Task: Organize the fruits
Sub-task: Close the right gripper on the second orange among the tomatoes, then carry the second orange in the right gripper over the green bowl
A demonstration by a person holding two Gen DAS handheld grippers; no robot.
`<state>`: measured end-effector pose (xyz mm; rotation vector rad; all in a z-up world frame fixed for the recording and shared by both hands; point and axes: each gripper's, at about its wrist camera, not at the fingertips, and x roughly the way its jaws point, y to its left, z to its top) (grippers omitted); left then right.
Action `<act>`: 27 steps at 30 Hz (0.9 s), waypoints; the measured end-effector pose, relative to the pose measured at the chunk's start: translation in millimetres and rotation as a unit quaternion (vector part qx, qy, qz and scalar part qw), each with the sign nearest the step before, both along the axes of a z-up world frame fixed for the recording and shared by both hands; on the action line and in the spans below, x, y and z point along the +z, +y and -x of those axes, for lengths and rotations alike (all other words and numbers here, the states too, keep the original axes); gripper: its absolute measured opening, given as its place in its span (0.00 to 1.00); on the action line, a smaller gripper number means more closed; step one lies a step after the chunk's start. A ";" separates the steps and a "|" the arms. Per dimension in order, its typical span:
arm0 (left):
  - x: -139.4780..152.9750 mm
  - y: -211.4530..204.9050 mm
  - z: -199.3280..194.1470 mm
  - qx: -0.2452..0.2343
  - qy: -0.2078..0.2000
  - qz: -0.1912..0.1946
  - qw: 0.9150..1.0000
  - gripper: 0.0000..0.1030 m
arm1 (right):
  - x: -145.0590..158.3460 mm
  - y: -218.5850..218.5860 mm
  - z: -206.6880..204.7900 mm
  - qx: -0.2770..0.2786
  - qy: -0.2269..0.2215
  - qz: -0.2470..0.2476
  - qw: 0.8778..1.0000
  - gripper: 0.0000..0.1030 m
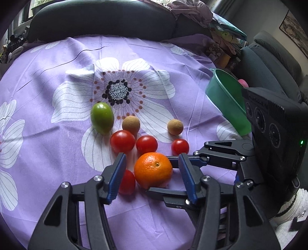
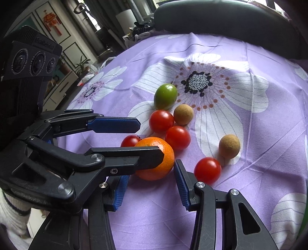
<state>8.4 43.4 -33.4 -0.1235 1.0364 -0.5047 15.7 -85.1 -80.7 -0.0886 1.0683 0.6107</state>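
An orange (image 1: 153, 169) lies on the purple flowered cloth (image 1: 57, 80), amid several red tomatoes (image 1: 122, 141), two brown round fruits (image 1: 131, 124) and a green fruit (image 1: 102, 117). My left gripper (image 1: 152, 167) is open, its blue pads either side of the orange. My right gripper (image 2: 151, 173) is open right behind the same orange (image 2: 156, 159); in the left wrist view it (image 1: 171, 173) reaches in from the right. In the right wrist view the left gripper's fingers (image 2: 115, 123) straddle the orange from the left.
A green bowl (image 1: 227, 100) stands tilted at the cloth's right edge. A dark sofa back (image 1: 104, 19) and piled clothes (image 1: 192, 11) lie beyond the cloth. Cabinets (image 2: 57, 48) stand to the left in the right wrist view.
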 end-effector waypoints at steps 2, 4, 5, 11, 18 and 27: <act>-4.1 -2.5 -1.3 -0.004 0.009 -0.002 1.000 0.47 | -1.5 2.8 -0.1 0.003 0.001 0.005 1.000 0.45; -5.7 -3.4 -3.1 -0.002 0.016 -0.004 1.000 0.42 | -1.6 4.7 0.3 0.005 -0.002 0.011 1.000 0.45; -6.5 -3.4 -4.3 0.000 0.019 -0.008 1.000 0.42 | -1.5 4.7 0.4 0.005 -0.002 0.010 1.000 0.45; -6.1 -4.2 -3.6 0.010 0.019 -0.005 1.000 0.42 | -2.1 1.1 -0.4 -0.005 -0.002 -0.006 1.000 0.45; 20.9 -14.0 7.4 0.016 -0.008 -0.002 1.000 0.42 | 20.5 -7.2 13.5 -0.010 -0.036 -0.023 0.999 0.45; 71.1 -63.3 11.2 -0.023 -0.073 -0.015 0.997 0.42 | 72.4 -44.5 36.4 -0.046 -0.104 -0.040 0.993 0.45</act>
